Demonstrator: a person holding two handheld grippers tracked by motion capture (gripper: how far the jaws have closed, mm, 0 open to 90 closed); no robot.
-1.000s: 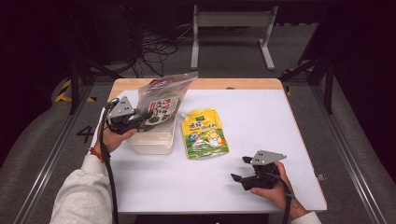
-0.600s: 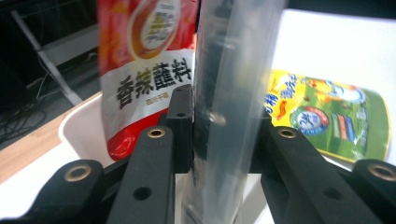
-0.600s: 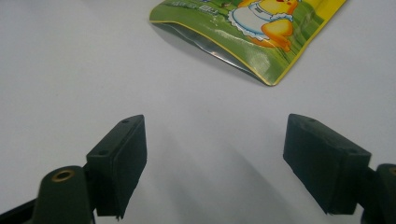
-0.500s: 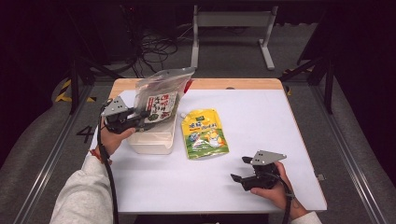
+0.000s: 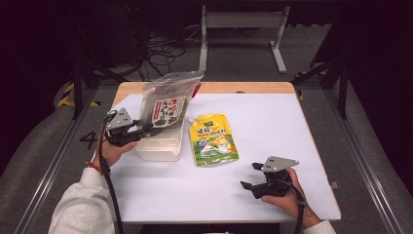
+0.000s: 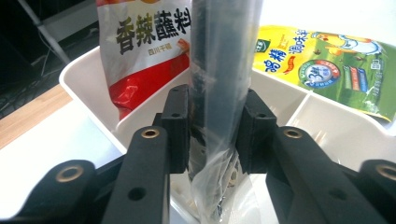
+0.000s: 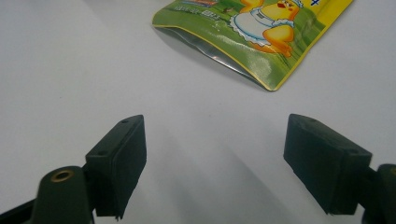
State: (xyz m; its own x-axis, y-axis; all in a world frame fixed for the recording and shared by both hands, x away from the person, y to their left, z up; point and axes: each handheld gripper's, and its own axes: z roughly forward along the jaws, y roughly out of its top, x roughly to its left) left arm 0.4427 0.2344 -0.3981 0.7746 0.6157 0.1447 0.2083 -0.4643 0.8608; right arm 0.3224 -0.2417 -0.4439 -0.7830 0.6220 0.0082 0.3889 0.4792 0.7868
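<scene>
Gripping a clear packet (image 6: pixel 219 84) edge-on above the white tray (image 5: pixel 160 146), the left gripper (image 6: pixel 212 135) seemingly just loosened slightly. At five o'clock, the right gripper (image 7: pixel 215 163) gapes empty, the yellow pouch (image 7: pixel 261 32) at its twelve.

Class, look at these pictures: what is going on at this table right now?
A person works with a claw in each hand. The left claw holds a clear seasoning bag upright over a white divided bin; its jaws have just been opening slightly, the bag still between them. The right claw hangs open over the white table, near a green-and-yellow pouch lying flat.
</scene>
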